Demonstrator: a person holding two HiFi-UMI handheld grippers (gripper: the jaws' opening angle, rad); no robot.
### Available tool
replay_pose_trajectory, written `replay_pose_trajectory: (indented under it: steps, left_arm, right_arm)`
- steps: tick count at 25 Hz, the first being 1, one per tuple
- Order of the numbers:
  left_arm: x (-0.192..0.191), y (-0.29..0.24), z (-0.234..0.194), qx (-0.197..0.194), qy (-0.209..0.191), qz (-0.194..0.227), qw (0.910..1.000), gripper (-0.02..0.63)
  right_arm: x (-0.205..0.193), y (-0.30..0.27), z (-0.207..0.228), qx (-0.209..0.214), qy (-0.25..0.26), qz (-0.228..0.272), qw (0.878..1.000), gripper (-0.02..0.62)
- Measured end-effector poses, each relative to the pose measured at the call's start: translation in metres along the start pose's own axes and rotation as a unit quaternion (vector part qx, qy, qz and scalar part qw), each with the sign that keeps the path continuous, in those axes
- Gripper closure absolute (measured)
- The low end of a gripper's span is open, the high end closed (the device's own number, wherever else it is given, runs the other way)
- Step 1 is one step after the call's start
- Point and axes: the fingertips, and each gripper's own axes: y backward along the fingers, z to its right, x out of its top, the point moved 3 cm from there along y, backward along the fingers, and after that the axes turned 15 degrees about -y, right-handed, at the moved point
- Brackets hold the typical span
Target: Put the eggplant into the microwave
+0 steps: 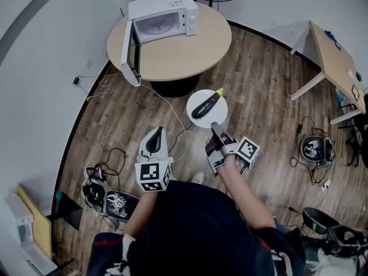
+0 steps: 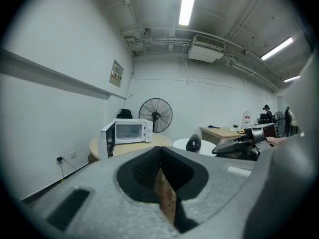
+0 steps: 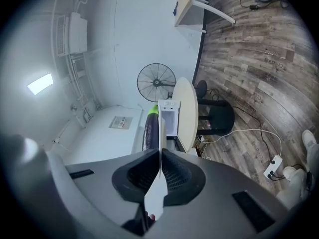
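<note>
Office-like lab room: wooden desk, pedestal fan, ceiling strip lights, cables strewn on plank floor.

Dark purple eggplant, white plate, white microwave.

Eggplant on plate (microwave behind, on table).

Round table and plate, each bearing a load
A round wooden table is carrying an open microwave toward 11 o'clock; a white plate is bearing the eggplant.
</note>
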Motion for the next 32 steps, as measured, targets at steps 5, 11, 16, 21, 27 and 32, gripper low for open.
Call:
replay_pose_trajectory:
  steps: [5,11,16,21,27,32]
  left_arm:
    - [0.004,-0.006,0.012,0.011,-0.002,-0.007,0.9999,0.589]
    - [0.004,-0.008,0.004,0.029,-0.003,-0.014,0.9995,0.589]
    - [-0.001,-0.021,0.007,0.029,0.000,-0.022,0.9994,0.589]
    - [0.002,-0.052,0.002,0.019,0.001,-0.023,0.9996,0.589]
    - [0.003,-0.094,-0.022,0.018,0.002,-0.026,0.9995,0.589]
    - [0.000,-0.138,-0.054,0.019,0.006,-0.031,0.9993,0.589]
  right_arm:
    - [0.022,-0.001,0.000,-0.005,0.001,-0.010,1.000,0.574]
    - [0.029,-0.013,0.001,-0.004,-0.002,-0.025,1.000,0.574]
    - [0.033,-0.024,0.002,-0.005,-0.001,-0.038,0.999,0.574]
    - [0.045,-0.048,0.000,-0.013,-0.002,-0.040,0.999,0.574]
    - [0.058,-0.094,-0.009,-0.015,-0.003,-0.043,0.999,0.574]
    - [0.069,-0.148,-0.017,-0.013,0.000,-0.047,0.999,0.574]
